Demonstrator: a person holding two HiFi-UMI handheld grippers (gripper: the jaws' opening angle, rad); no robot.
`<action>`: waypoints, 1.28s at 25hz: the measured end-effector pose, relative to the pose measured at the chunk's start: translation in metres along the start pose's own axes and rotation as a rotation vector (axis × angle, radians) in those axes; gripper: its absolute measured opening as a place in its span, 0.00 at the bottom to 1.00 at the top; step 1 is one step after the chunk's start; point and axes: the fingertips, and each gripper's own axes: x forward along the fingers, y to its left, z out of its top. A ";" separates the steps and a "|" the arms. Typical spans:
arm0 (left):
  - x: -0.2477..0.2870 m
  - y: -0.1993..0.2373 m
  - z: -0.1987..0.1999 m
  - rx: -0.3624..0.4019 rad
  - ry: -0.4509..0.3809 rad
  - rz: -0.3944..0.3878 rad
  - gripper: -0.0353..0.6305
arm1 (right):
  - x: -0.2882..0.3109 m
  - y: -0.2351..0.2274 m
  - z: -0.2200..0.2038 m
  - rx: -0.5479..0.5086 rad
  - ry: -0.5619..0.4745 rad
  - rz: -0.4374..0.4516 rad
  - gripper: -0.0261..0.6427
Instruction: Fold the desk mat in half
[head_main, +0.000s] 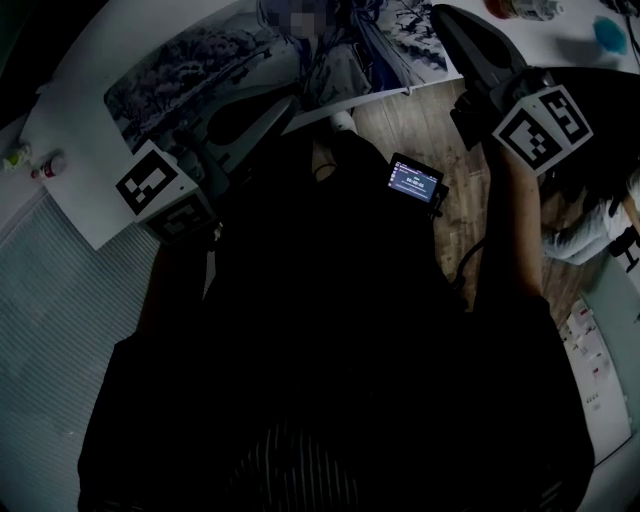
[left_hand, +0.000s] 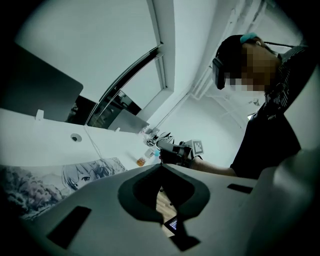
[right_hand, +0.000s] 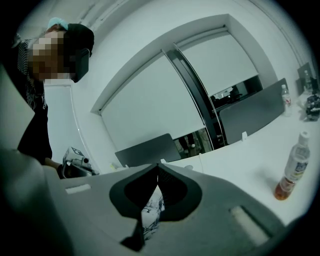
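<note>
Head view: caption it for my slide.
Left tongs and right tongs, both shut, poised by the printed desk mat.

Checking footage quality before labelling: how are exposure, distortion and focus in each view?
Head view: underexposed, dark clothing swallows the lower frame, only the desk mat stays legible. Left gripper view: strong fisheye bending of the window frame. Right gripper view: dark vignette, the bottle at the edge looks soft.

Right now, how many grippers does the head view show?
2. The left gripper is at the left, by the near edge of the desk mat; the right gripper is at the upper right, by the mat's right end. Neither is hidden.
</note>
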 end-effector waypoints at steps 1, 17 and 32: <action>0.000 0.001 -0.003 -0.001 0.007 0.001 0.06 | -0.001 -0.002 -0.001 -0.004 0.001 -0.011 0.04; -0.007 0.009 -0.037 -0.115 0.009 0.034 0.06 | -0.014 -0.147 -0.099 0.145 0.119 -0.338 0.16; -0.042 0.023 -0.036 -0.140 -0.068 0.083 0.06 | -0.003 -0.212 -0.233 0.076 0.488 -0.567 0.45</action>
